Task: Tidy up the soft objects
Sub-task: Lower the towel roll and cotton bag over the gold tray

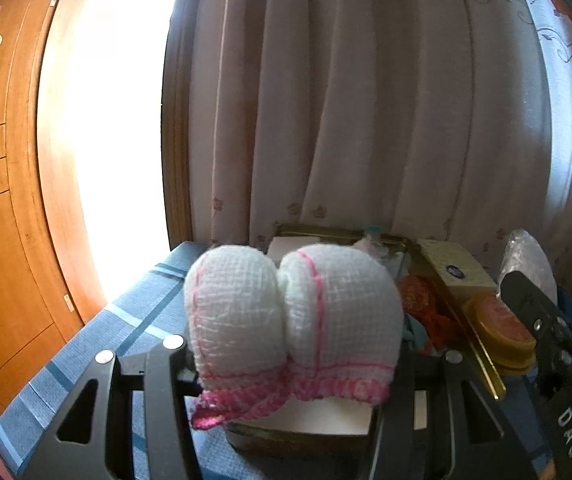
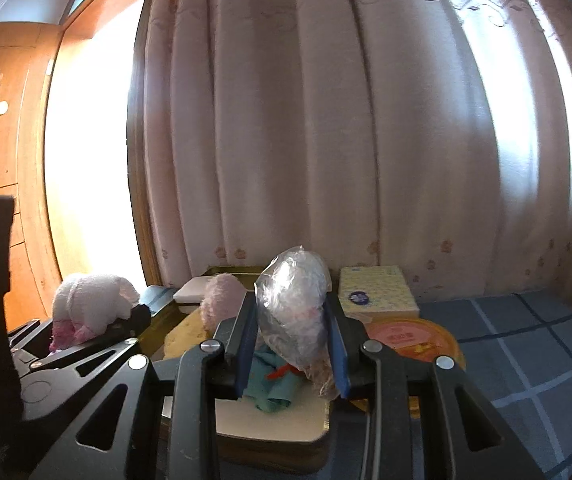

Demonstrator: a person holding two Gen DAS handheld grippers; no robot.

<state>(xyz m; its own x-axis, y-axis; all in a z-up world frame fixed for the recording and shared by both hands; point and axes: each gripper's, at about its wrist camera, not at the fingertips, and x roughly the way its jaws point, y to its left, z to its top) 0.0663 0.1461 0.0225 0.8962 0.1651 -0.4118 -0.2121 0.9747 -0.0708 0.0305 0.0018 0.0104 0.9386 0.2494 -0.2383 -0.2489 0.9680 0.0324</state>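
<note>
Your left gripper (image 1: 294, 364) is clamped on a pair of white mesh baby mittens (image 1: 292, 316) with pink trim, held above the near edge of the gold tin tray (image 1: 302, 438). Your right gripper (image 2: 292, 344) is clenched on a clear plastic bag (image 2: 294, 300) of soft white material, upright between its blue pads (image 2: 246, 344), also over the tray. Inside the tray lie a teal cloth (image 2: 272, 384) and a pink fluffy item (image 2: 222, 296). A yellow tissue pack (image 2: 376, 292) and an orange round lid (image 2: 414, 338) sit just beside the tray on the blue checked cover (image 2: 526, 360)
</note>
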